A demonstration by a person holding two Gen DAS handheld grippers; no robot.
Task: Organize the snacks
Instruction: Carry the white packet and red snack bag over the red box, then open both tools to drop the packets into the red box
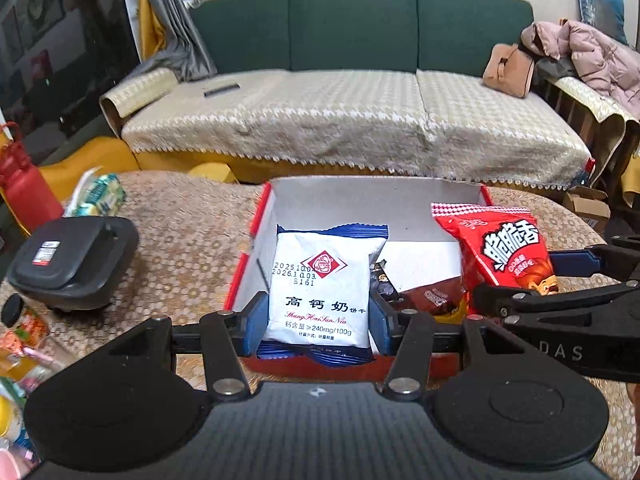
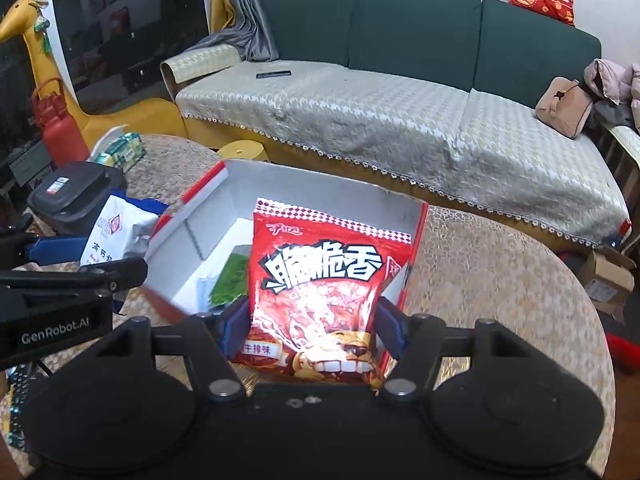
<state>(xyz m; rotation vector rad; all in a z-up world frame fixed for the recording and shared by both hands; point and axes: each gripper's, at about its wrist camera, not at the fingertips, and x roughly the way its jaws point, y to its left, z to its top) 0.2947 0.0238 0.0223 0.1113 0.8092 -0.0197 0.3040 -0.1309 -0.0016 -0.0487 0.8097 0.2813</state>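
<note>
Plainly, in the left wrist view the left claw (image 1: 319,320) grasps a white biscuit packet (image 1: 323,284) by its lower sides, over the near edge of the red-walled box (image 1: 256,216) on the surface (image 1: 184,232). The packet looks light, puffy and crinkly, its film likely slick; holding low across the flanks, as here, should keep it from slipping without crushing the biscuits. A dark wrapped snack (image 1: 434,294) lies on the box floor, unseen from the other side.

In the right wrist view the right claw (image 2: 312,328) is clenched on a red crisp bag (image 2: 320,280), soft and air-filled, above the box's near right corner. Only this view shows a green sachet (image 2: 230,280) inside.
</note>
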